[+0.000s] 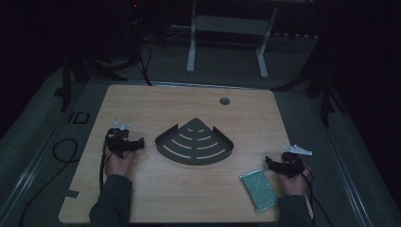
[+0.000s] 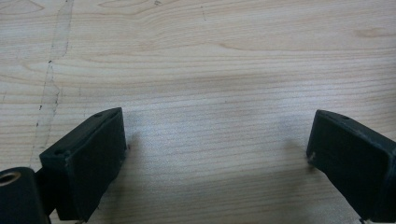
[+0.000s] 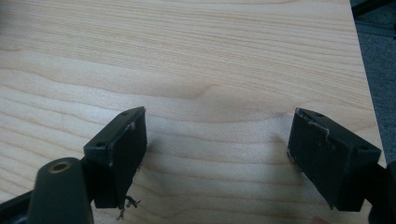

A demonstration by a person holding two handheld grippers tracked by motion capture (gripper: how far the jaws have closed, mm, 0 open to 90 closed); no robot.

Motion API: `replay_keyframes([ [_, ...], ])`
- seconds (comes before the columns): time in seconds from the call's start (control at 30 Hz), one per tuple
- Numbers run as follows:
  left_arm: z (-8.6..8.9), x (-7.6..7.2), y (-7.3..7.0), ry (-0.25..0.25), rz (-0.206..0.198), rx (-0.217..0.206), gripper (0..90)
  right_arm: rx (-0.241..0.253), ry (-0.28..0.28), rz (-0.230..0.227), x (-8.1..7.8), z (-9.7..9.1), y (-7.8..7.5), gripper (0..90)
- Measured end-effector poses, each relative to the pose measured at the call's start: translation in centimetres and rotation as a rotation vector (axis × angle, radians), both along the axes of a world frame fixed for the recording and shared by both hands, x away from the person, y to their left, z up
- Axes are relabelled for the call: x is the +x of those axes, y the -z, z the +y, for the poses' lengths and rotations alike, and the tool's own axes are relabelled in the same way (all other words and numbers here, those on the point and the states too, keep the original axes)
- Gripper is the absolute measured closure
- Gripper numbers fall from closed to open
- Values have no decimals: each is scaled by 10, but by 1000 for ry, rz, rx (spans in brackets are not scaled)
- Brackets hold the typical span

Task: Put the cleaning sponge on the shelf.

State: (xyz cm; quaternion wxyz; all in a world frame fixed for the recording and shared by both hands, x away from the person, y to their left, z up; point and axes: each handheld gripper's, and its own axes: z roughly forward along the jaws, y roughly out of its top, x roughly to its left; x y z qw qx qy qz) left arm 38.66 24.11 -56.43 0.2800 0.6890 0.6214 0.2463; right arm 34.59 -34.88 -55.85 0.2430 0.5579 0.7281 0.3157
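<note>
A dark fan-shaped metal rack (image 1: 195,142) is set at the middle of the light wooden table (image 1: 156,101). A green rectangular scouring sponge (image 1: 258,189) is laid nearer the front edge, right of the rack, well apart.

bench (image 1: 156,198): 1 | dark fan-shaped slotted tray (image 1: 195,142): 1, mid-bench | green scouring pad (image 1: 258,190): 1, right of and nearer than tray | grippers: 2, left gripper (image 1: 140,144) left of tray, right gripper (image 1: 269,162) right of tray
</note>
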Motion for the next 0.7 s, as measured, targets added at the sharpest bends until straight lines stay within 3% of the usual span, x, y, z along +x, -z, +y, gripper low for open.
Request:
replay_keyframes([
  [0.2,0,0,0,-1,0,1,50,-1,-3,-1,0,0,0,202],
  [0.3,0,0,0,-3,1,1,51,-7,2,5,-4,0,-4,347],
  [0.4,0,0,0,-4,0,1,50,25,-34,-20,-12,0,-14,542],
  [0.5,0,0,0,-5,0,0,50,-12,-65,-42,-22,5,-24,679],
  [0.7,0,0,0,-5,0,0,50,-44,-139,-42,-44,20,-26,807],
])
